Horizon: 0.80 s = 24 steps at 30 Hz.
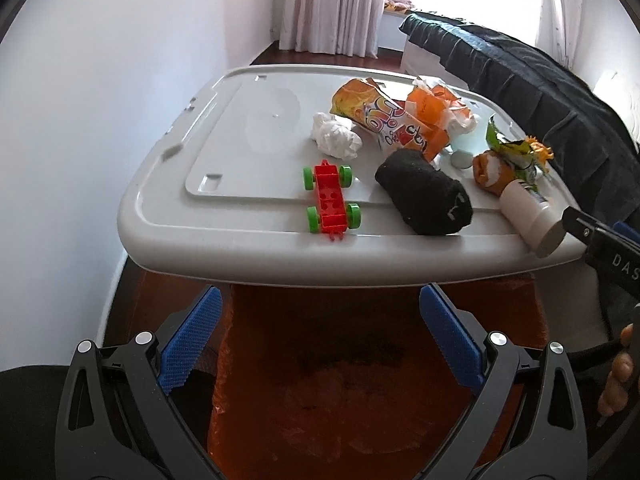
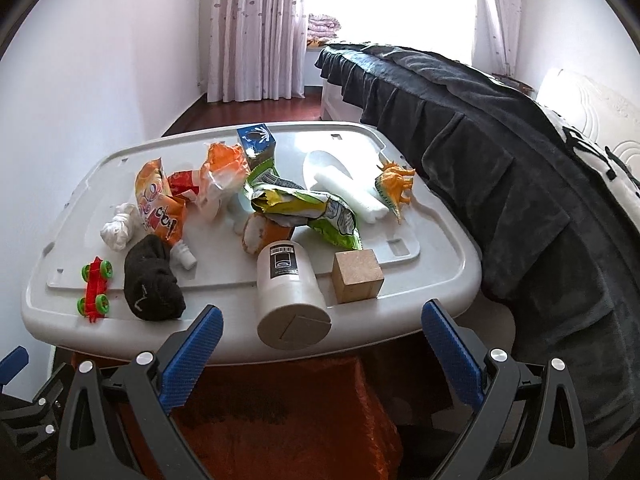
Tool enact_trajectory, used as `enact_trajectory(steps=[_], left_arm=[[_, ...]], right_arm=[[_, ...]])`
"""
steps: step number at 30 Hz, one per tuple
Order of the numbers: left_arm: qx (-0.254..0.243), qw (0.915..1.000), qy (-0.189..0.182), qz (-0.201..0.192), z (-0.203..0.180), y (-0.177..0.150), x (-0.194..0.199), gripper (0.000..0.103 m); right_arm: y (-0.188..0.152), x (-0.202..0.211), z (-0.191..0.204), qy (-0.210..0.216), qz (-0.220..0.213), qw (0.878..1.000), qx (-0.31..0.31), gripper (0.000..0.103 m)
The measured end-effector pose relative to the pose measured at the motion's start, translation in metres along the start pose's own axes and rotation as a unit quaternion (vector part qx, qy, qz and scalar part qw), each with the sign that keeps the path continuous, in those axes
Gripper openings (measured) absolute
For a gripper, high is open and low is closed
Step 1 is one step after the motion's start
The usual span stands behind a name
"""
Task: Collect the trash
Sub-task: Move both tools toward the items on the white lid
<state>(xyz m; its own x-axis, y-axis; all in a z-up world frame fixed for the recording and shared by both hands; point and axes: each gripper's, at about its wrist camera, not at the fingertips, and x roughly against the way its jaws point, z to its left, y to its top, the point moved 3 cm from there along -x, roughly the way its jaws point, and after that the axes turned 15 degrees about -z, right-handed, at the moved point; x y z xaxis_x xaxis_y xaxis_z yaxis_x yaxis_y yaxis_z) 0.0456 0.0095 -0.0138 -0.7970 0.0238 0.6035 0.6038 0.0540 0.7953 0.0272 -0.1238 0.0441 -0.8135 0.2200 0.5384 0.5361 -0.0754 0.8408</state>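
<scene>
Clutter covers a grey plastic storage-bin lid (image 2: 448, 240) that stands beside a bed draped in a dark blanket (image 2: 500, 152), with both handheld grippers poised at its near edge. Left gripper (image 1: 320, 336) and right gripper (image 2: 320, 354) each hang below the rim, blue-padded jaws spread wide and grasping nothing. Among the trash on the lid: an orange snack wrapper (image 2: 158, 200) lying against a crumpled white tissue (image 2: 118, 228), a second torn orange wrapper (image 2: 224, 172) farther back, a green and yellow chip bag (image 2: 312, 212) near the middle, and a blue carton (image 2: 256, 144) upright behind them. Mixed in are a rolled black sock (image 2: 152, 284), a red toy car base with green wheels (image 2: 95, 286) near the left corner, a white cylindrical bottle (image 2: 290, 288) on its side with its end overhanging the front rim, a wooden cube (image 2: 357, 276) just beside it, a white foam roll (image 2: 352, 196) and an orange toy dinosaur (image 2: 394, 186) toward the bed. Orange fabric (image 2: 288, 408) lies below the lid. At the left wrist view's right edge, the person's fingers (image 1: 618, 380) grip a handle
</scene>
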Motion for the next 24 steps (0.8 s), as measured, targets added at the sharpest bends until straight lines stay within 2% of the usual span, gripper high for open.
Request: enact_trajectory(steps=[4,9,14,20,24], left_arm=[[-0.002,1.0,0.005,0.008,0.004,-0.003,-0.008,0.097],[0.02,0.9996,0.002,0.018,0.007,-0.005,-0.013,0.097],[-0.029,0.9994,0.018,0.003,-0.004,-0.006,-0.012,0.097],[-0.058,0.9983,0.008,-0.001,-0.018,-0.009,-0.012,0.097],[-0.06,0.9982,0.002,0.0,-0.021,-0.011,-0.012,0.097]], right_arm=[[-0.004,-0.004,0.002,-0.004,-0.004,1.0,0.009,0.098],[-0.009,-0.012,-0.005,-0.002,0.013,1.0,-0.009,0.098],[-0.012,-0.018,-0.011,-0.004,0.021,1.0,-0.02,0.098],[-0.016,-0.02,-0.014,-0.003,0.029,0.999,-0.028,0.098],[-0.016,-0.019,-0.02,-0.007,0.026,0.999,-0.035,0.098]])
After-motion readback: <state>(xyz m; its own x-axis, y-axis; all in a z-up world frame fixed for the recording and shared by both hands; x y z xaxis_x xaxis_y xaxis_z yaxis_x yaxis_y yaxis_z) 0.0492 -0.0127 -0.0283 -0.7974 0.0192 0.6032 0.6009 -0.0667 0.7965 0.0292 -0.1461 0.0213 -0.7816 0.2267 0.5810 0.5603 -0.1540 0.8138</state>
